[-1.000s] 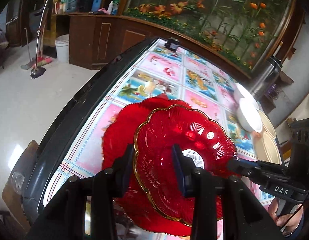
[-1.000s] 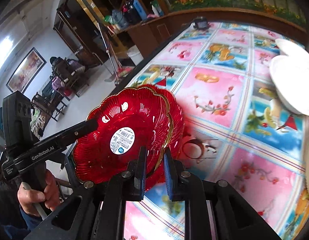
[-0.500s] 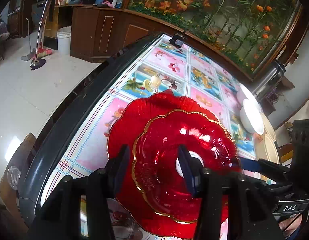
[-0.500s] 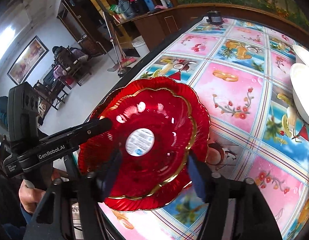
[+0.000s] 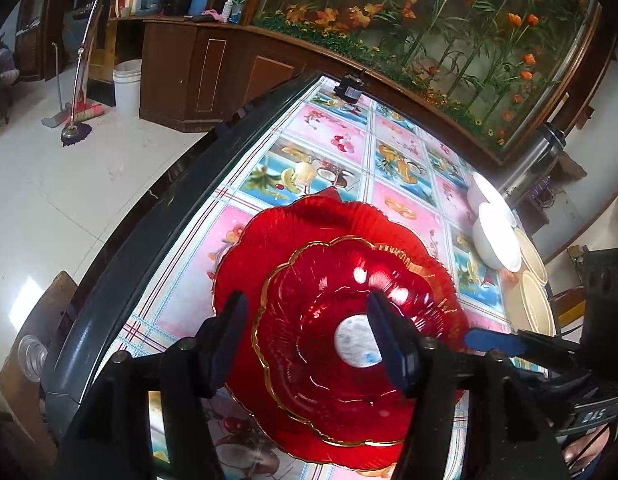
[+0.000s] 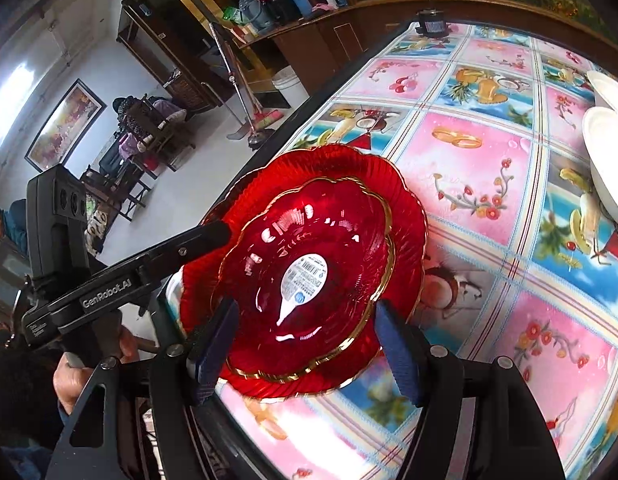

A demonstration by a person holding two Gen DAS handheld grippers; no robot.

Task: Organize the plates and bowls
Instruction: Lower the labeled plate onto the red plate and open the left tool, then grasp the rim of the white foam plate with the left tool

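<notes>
A small red scalloped glass plate [image 5: 321, 296] with a gold rim and a white sticker rests inside a larger red scalloped plate [image 5: 293, 224] near the table's left edge. My left gripper [image 5: 309, 340] straddles the small plate's near rim. Its jaws are opening and its pads stand clear of the glass. In the right wrist view the same small plate [image 6: 309, 224] lies nested in the large plate [image 6: 349, 164]. My right gripper [image 6: 307, 352] stands open around its near rim without touching it. One blue pad [image 5: 493, 340] of the right gripper shows beside the plates.
White bowls [image 5: 497, 240] and cream plates [image 5: 533, 300] are stacked along the right side of the table. A steel flask [image 5: 537, 160] stands behind them. A small black device [image 5: 351, 88] sits at the far end. The dark table rim [image 5: 149, 240] drops to the floor on the left.
The small plate, held tilted by both grippers a second ago, now lies flat inside the large plate. Both grippers have let go and opened.
</notes>
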